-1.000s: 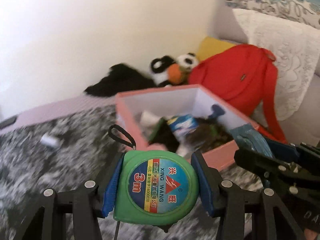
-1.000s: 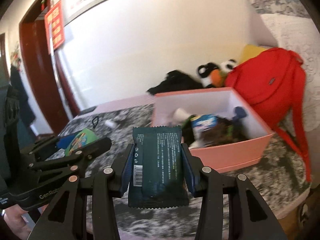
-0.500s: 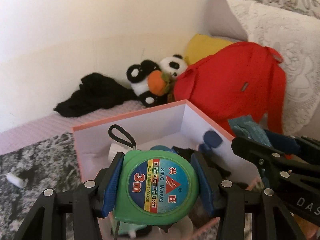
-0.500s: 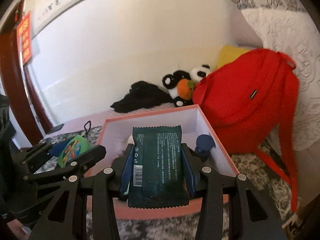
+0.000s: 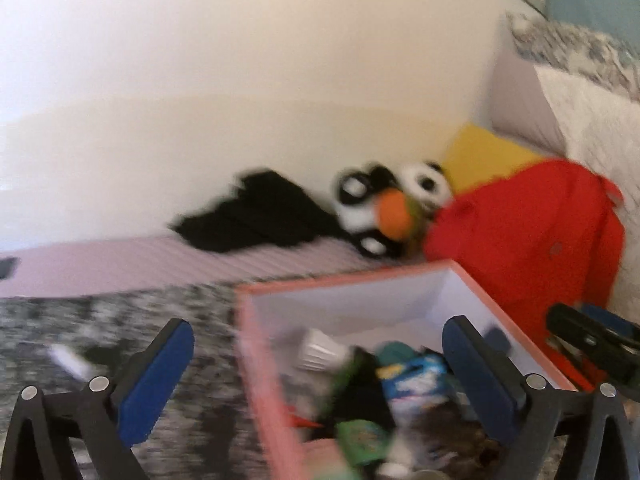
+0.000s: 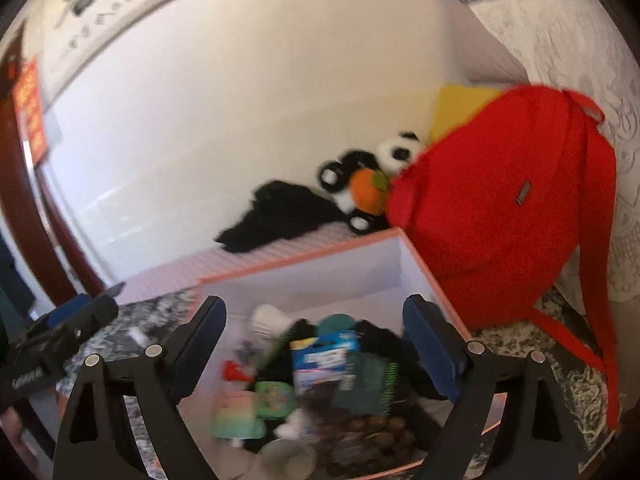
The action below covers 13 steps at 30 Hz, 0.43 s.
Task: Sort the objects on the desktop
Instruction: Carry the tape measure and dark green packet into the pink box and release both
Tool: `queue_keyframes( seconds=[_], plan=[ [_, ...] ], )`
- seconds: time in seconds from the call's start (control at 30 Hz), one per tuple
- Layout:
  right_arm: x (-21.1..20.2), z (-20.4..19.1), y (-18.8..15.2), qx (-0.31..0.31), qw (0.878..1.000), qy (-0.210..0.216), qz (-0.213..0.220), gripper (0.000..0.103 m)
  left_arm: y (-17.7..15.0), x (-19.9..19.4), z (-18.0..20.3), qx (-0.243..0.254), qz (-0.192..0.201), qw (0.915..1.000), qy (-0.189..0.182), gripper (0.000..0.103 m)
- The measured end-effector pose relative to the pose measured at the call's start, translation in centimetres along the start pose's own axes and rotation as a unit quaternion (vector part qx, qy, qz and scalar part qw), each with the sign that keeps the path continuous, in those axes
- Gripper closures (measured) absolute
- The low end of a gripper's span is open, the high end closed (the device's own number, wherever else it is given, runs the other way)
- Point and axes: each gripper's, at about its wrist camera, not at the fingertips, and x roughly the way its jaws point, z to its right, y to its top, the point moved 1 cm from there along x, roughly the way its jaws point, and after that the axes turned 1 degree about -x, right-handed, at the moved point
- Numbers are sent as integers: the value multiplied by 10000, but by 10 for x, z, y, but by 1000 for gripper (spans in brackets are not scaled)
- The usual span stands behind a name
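Both grippers hang above a pink box with a white inside; it also shows in the right wrist view. My left gripper is open and empty. My right gripper is open and empty. The green tape measure lies in the box among several items; it shows blurred in the left wrist view. The dark green packet lies in the box to its right, beside a blue packet. A small white object lies on the speckled cloth left of the box.
A red backpack leans behind the box on the right. A panda plush and a black cloth lie by the white wall. A yellow cushion and a lace-covered pillow stand behind. The view is blurred by motion.
Both grippers have opened. The tape measure has left my left gripper and the dark green packet my right one; both now lie in the box. The left view has swung left.
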Motion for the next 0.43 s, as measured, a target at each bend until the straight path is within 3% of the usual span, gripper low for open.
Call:
queue_keyframes(
  seconds=[0.1, 0.27, 0.43],
  plan=[
    [-26, -43, -4, -235, 9991, 257, 245, 7, -3, -39, -30, 1, 339, 9981, 511, 1],
    [-59, -134, -25, -883, 9916, 838, 435, 4, -21, -99, -91, -197, 538, 9883, 1416, 1],
    [-65, -220, -66, -1513, 9787, 1359, 276, 2, -46, -137, -159, -643, 630, 9789, 1834, 1]
  ],
)
